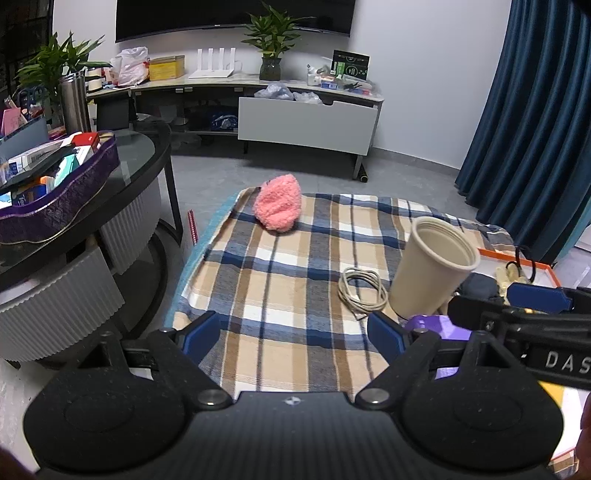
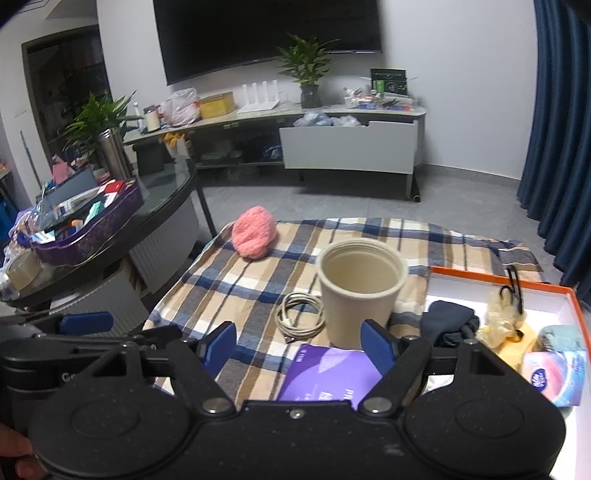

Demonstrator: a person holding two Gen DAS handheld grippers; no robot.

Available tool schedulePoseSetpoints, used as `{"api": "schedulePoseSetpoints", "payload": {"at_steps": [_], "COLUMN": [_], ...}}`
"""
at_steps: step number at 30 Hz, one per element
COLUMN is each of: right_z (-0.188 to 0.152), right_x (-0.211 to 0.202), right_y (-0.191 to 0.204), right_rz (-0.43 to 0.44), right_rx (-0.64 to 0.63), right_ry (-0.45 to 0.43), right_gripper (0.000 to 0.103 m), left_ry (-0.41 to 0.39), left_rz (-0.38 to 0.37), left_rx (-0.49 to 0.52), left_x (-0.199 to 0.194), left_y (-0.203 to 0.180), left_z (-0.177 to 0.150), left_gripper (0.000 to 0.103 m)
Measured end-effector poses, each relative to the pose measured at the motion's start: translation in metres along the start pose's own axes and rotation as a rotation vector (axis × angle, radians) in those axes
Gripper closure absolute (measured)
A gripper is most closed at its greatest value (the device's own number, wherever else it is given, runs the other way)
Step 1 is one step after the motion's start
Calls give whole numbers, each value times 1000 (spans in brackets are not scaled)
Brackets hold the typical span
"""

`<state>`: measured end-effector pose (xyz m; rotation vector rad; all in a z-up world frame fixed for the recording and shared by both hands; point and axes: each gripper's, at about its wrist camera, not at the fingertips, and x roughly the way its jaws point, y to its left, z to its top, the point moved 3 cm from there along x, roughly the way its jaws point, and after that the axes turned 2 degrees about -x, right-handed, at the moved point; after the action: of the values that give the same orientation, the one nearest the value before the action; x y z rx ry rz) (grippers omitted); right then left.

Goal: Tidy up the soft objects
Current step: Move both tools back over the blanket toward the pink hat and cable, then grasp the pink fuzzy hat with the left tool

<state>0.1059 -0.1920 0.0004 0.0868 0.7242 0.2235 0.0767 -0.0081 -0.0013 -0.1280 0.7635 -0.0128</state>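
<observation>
Jaws of the left gripper (image 1: 293, 334) stand wide apart with nothing between the blue pads but bare plaid cloth (image 1: 280, 266); it grasps nothing and touches nothing. The right gripper (image 2: 298, 345) is likewise spread open and empty, its pads hanging over the near edge of the cloth, above a purple packet (image 2: 325, 373) that lies just on the near side of the beige cup (image 2: 360, 288).

Taking that cup as the landmark: it stands upright on the cloth, mouth open, just beyond the right gripper's right pad. A coiled white cable (image 2: 301, 314) lies flat against the cup's left side. The pink fluffy item (image 2: 254, 236), the soft thing still out on the cloth, sits well beyond the cup and to its left, near the far left corner of the cloth, well apart from both grippers. To the right of the cup lies an orange-rimmed white box (image 2: 554, 295), holding a dark blue folded cloth (image 2: 448, 321) nearest the cup, then a yellowish crumpled piece (image 2: 502, 325), a pale teal soft item (image 2: 561, 338) and a pink and blue tissue pack (image 2: 557, 373).

Left of the cup, past the cloth's edge, a round glass-topped table (image 2: 166, 192) carries a purple tray (image 2: 92, 236) full of small boxes. Far behind the cup, across grey floor tiles, a low TV stand (image 2: 351, 147) runs along the white wall, bearing a potted plant (image 2: 306, 70) under a dark screen (image 2: 266, 33). Blue curtains (image 2: 561, 129) hang to the cup's right.
</observation>
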Motion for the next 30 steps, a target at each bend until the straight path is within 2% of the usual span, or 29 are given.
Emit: {"api": "schedulePoseSetpoints", "payload": {"at_steps": [5, 12, 15, 21, 30], "right_z": [3, 9, 11, 16, 19], "right_x": [13, 36, 45, 60, 75], "right_y": [9, 24, 28, 24, 14], "right_rz": [24, 70, 85, 97, 115], "right_rx": [-20, -68, -82, -88, -94], "right_ry": [12, 41, 47, 62, 81], "right_gripper": [15, 27, 27, 27, 27], "left_ry": [3, 6, 2, -10, 20], "left_rz": [17, 38, 30, 12, 51], "left_rx": [-6, -3, 6, 62, 72], "left_x": [8, 30, 46, 95, 185], "left_y": [11, 25, 28, 20, 8], "left_z": [3, 17, 29, 59, 92], "left_gripper": [14, 14, 11, 8, 7]}}
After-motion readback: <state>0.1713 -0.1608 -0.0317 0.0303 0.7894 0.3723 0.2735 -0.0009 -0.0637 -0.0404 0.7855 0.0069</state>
